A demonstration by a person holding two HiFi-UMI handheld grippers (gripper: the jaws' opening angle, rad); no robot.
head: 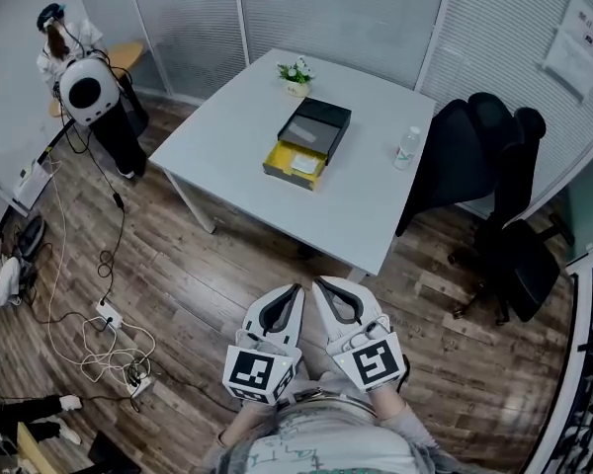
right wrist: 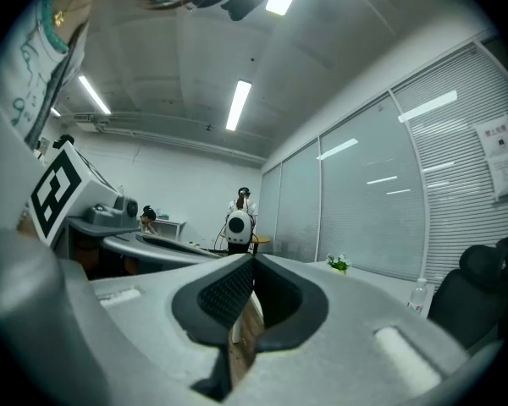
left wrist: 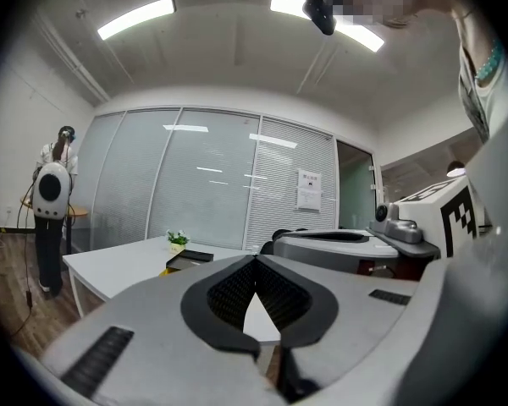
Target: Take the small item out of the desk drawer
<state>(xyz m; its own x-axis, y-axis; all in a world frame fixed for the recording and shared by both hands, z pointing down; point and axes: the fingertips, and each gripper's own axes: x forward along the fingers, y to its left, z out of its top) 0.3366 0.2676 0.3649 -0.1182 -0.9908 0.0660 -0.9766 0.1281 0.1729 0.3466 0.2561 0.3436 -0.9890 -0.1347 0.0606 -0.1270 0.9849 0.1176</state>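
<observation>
A black desk drawer box (head: 314, 126) sits on the white table (head: 227, 136), its yellow drawer (head: 295, 163) pulled out toward me. A small pale item (head: 304, 164) lies in the drawer. My left gripper (head: 295, 290) and right gripper (head: 319, 284) are side by side close to my body, over the wooden floor and well short of the table. Both have their tips together with nothing between them. In the left gripper view the shut left gripper (left wrist: 256, 260) points level at the table, with the drawer box (left wrist: 189, 259) far ahead. The right gripper (right wrist: 252, 260) is likewise shut.
A small potted plant (head: 296, 75) stands behind the box and a clear bottle (head: 407, 148) is near the table's right edge. A black office chair (head: 504, 205) stands to the right. A person (head: 84, 77) stands at the far left. Cables and a power strip (head: 109, 316) lie on the floor.
</observation>
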